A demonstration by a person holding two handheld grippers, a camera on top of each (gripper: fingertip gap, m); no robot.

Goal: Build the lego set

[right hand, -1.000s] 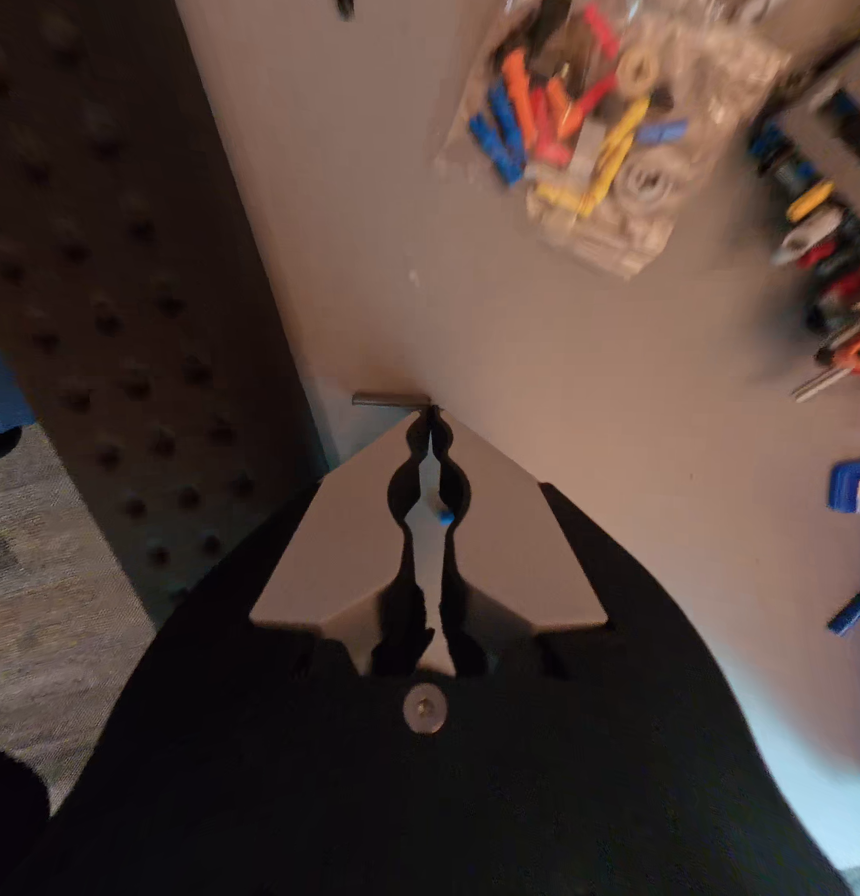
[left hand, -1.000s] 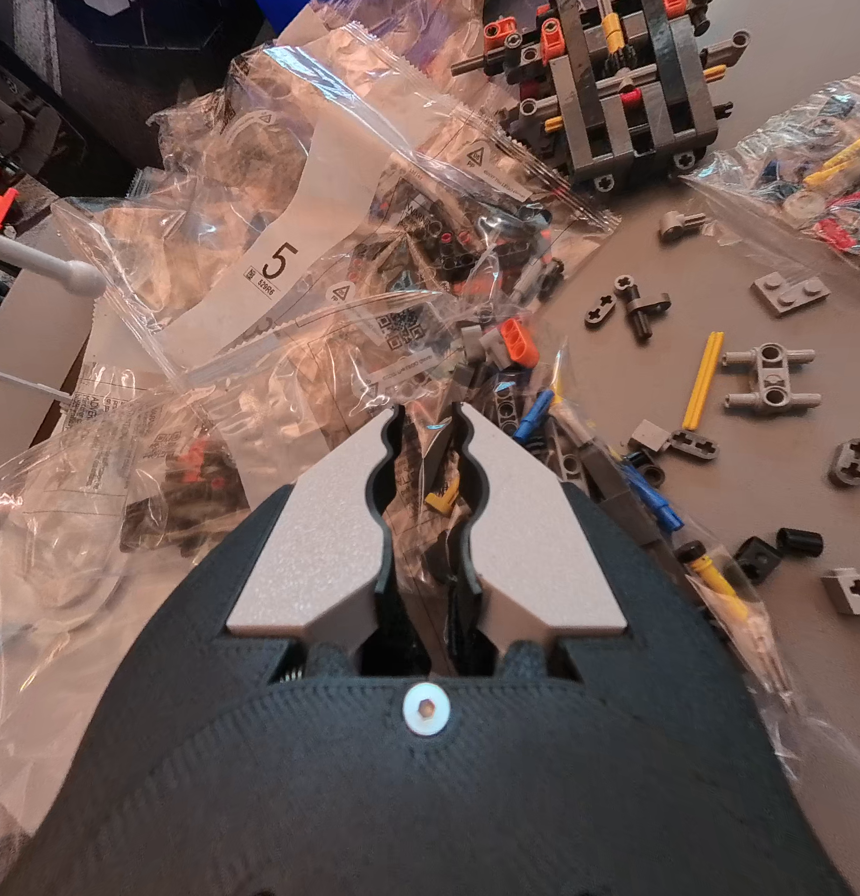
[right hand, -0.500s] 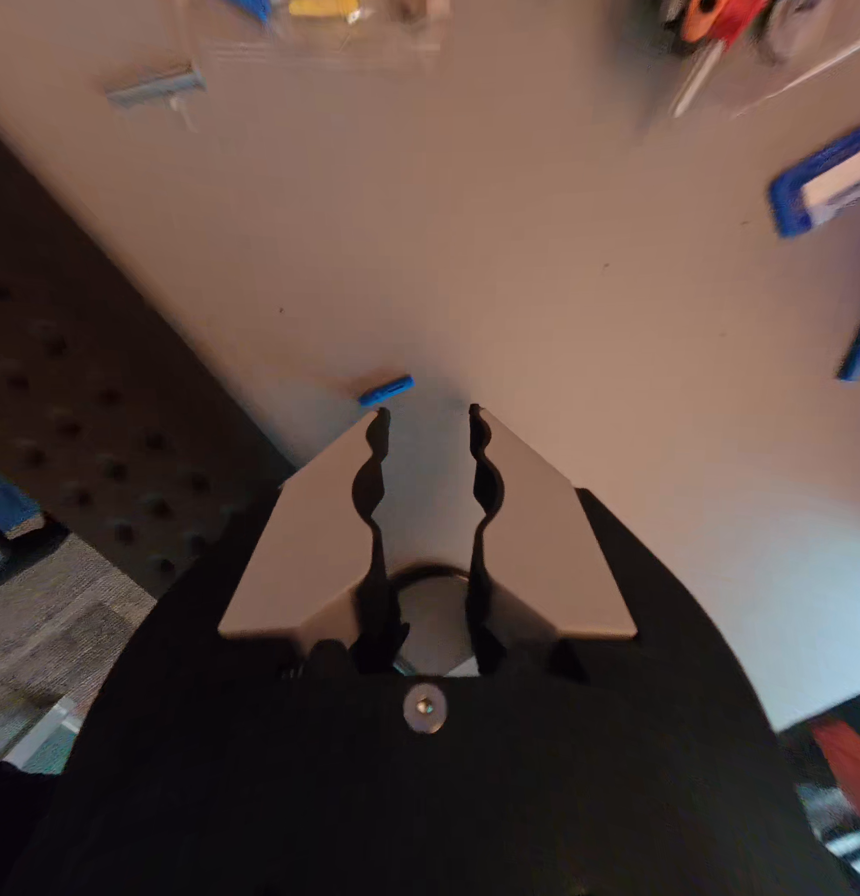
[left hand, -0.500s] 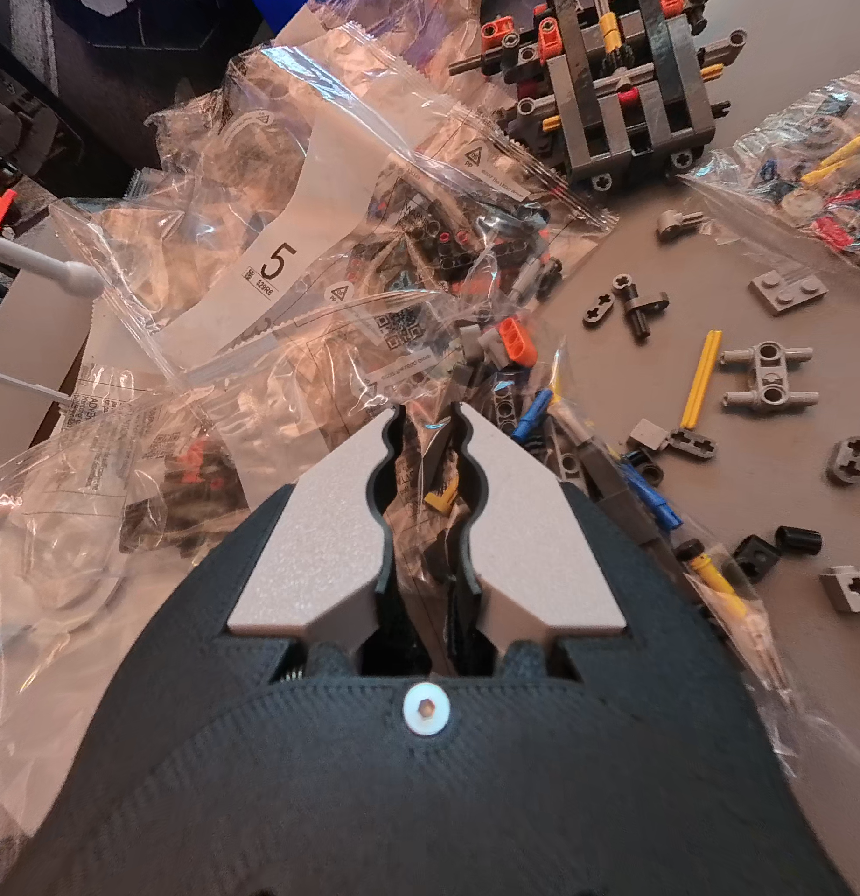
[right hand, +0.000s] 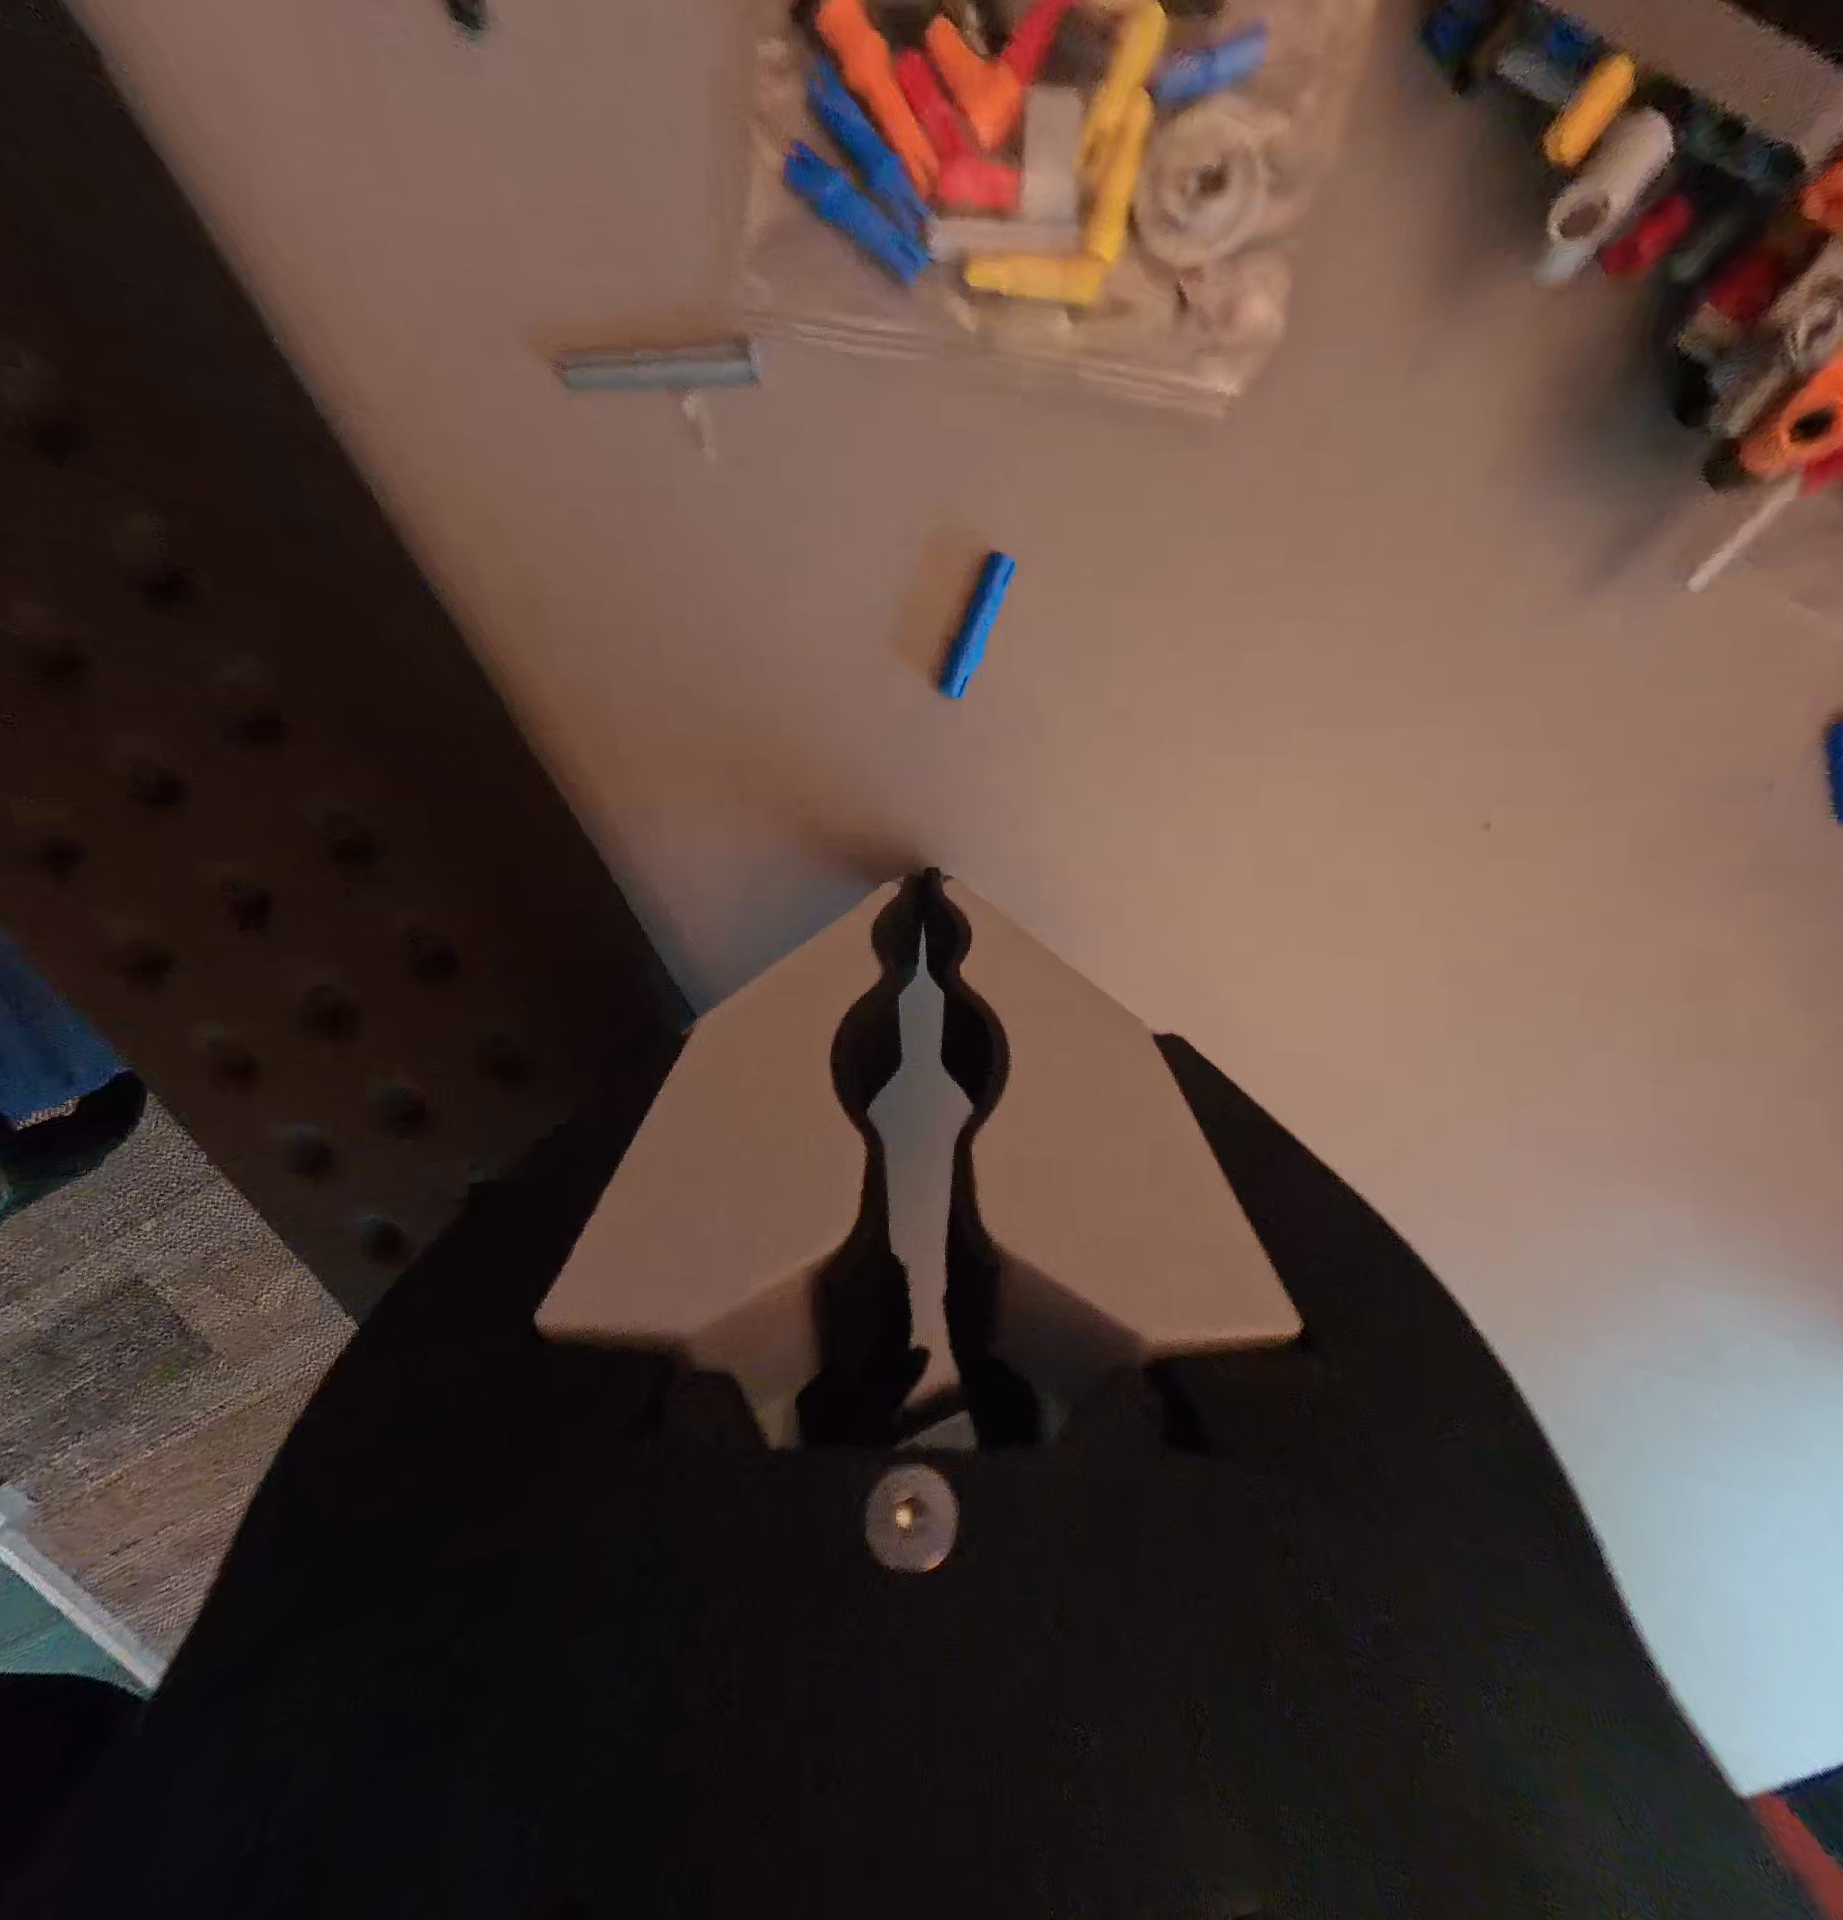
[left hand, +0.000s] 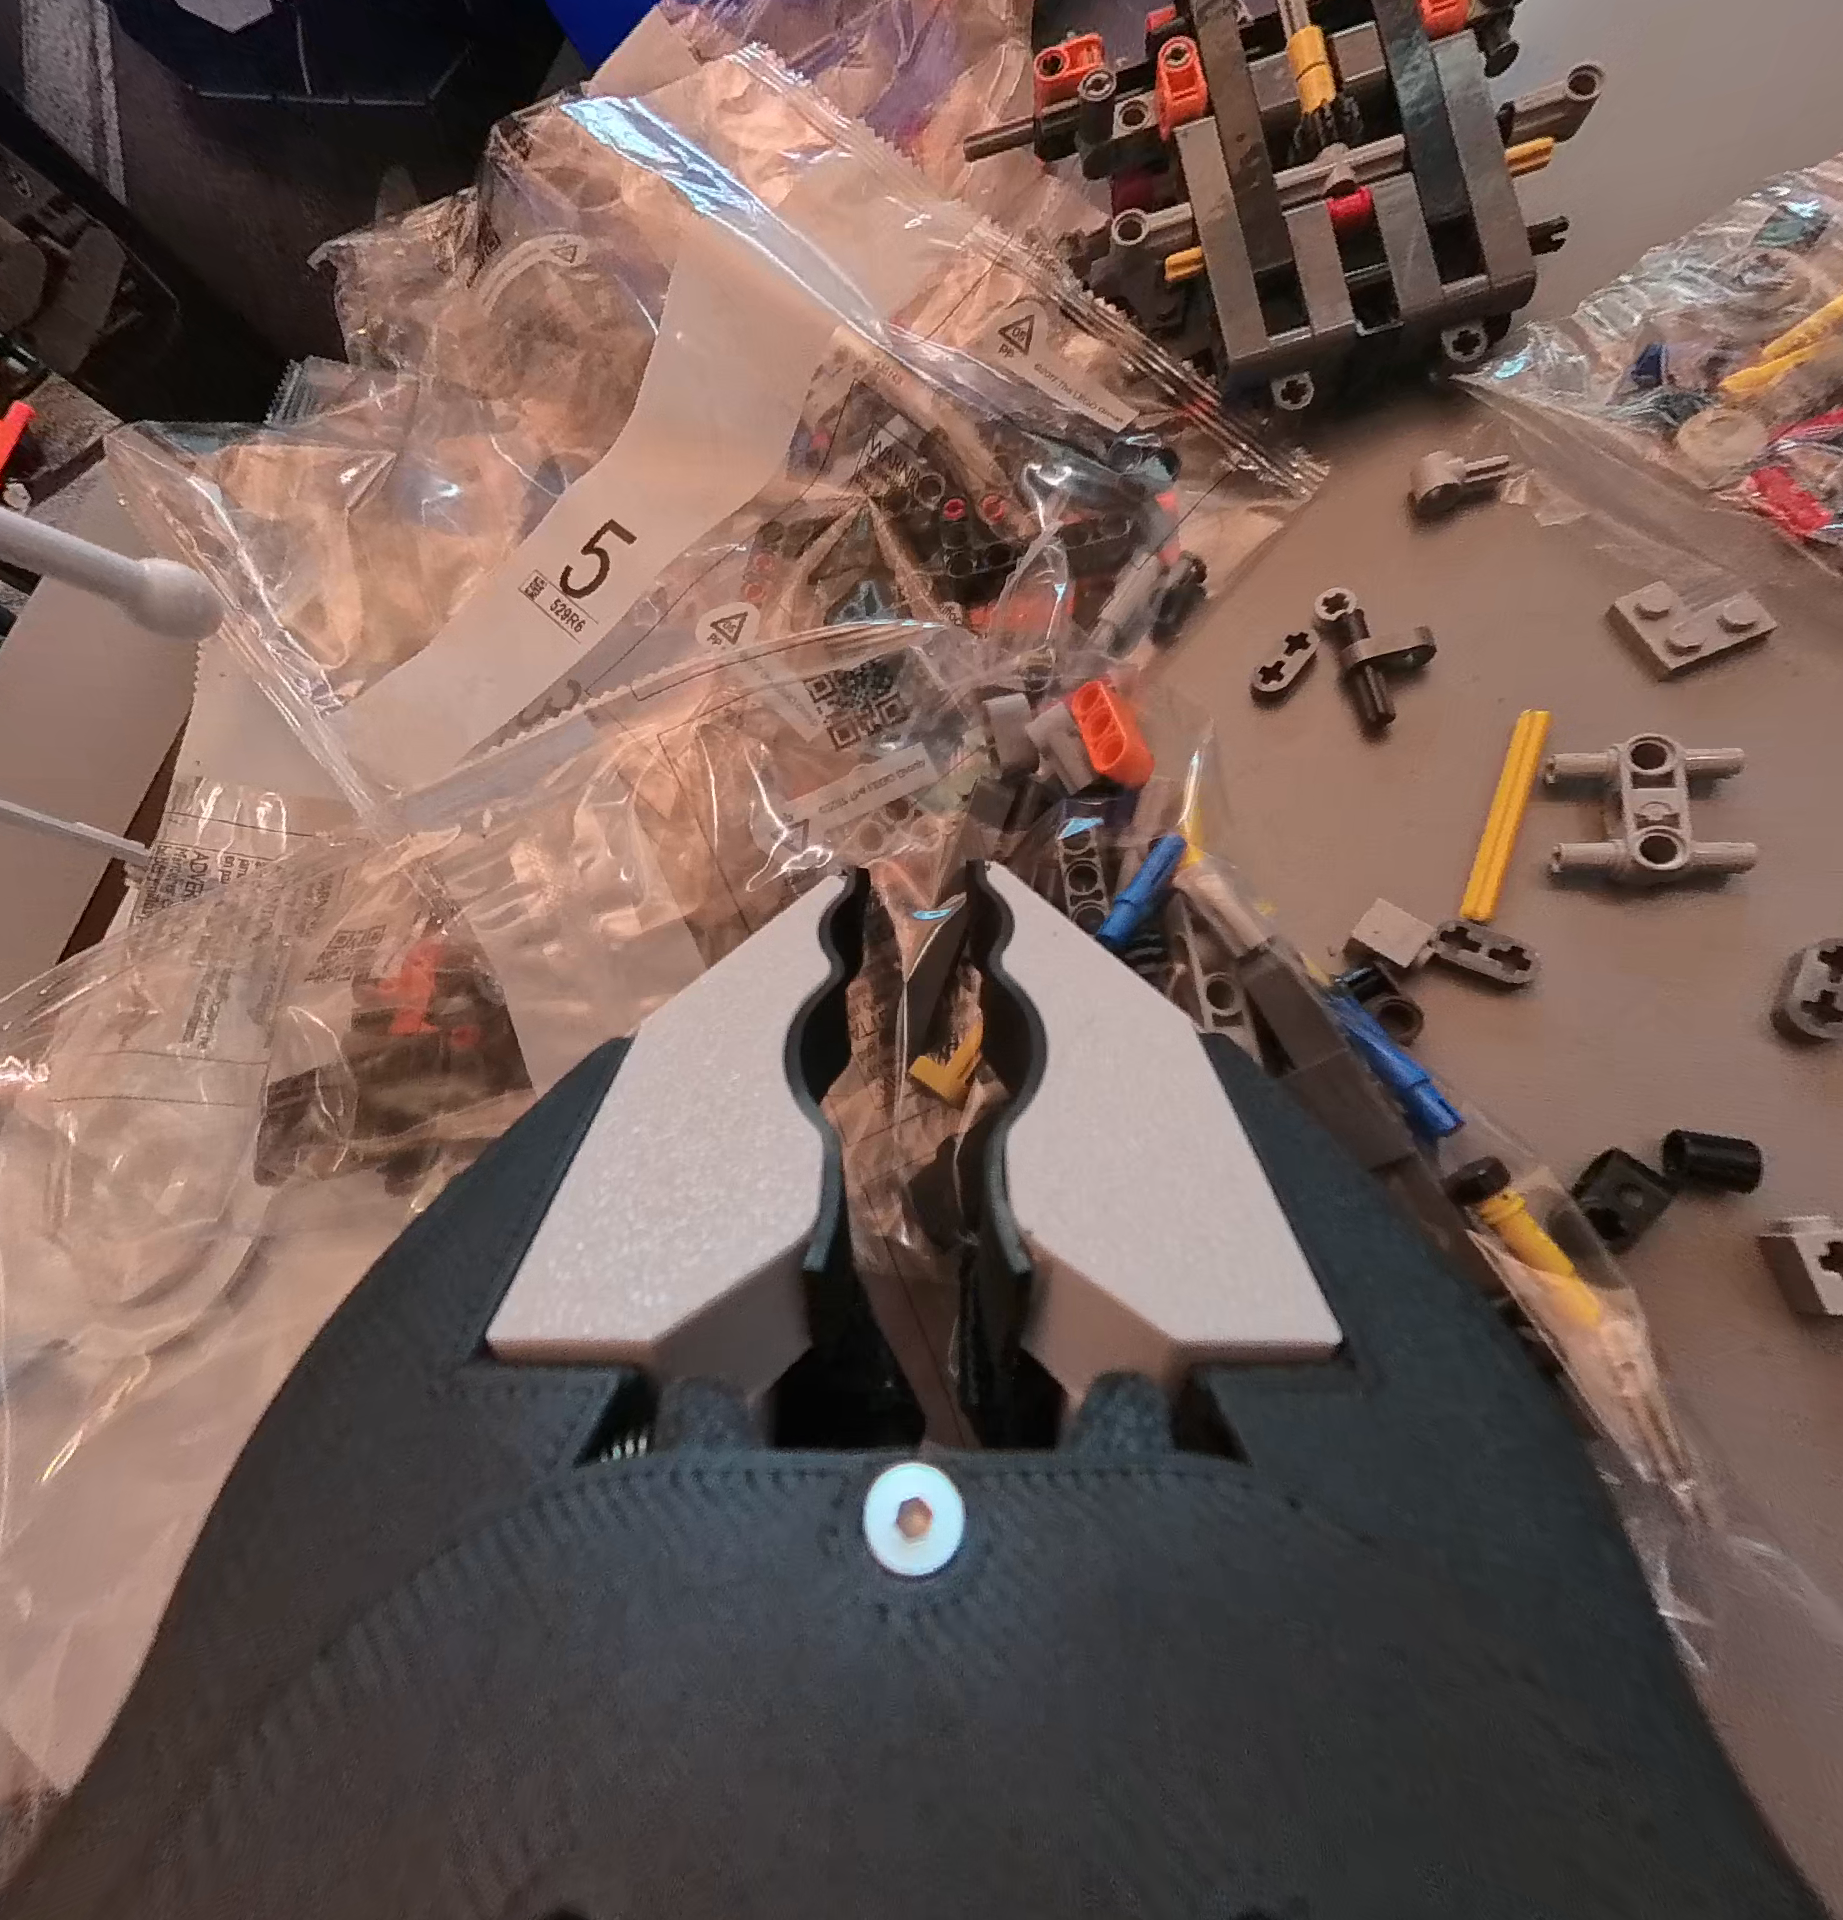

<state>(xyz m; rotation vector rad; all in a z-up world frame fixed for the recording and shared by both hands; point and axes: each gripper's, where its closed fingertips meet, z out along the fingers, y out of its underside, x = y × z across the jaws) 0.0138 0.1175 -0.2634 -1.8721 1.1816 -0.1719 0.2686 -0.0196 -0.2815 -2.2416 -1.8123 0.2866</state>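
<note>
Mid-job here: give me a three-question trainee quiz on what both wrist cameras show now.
1. True or false: the right gripper holds the blue pin.
2. What lies between the left gripper's fingers: A plastic bag, B yellow rod, C nothing?
3. Fill in: the half-built model stands at the ____ of the left wrist view.

Key: 1 false, the pin lies apart on the table; 2 A; 3 top.
</note>
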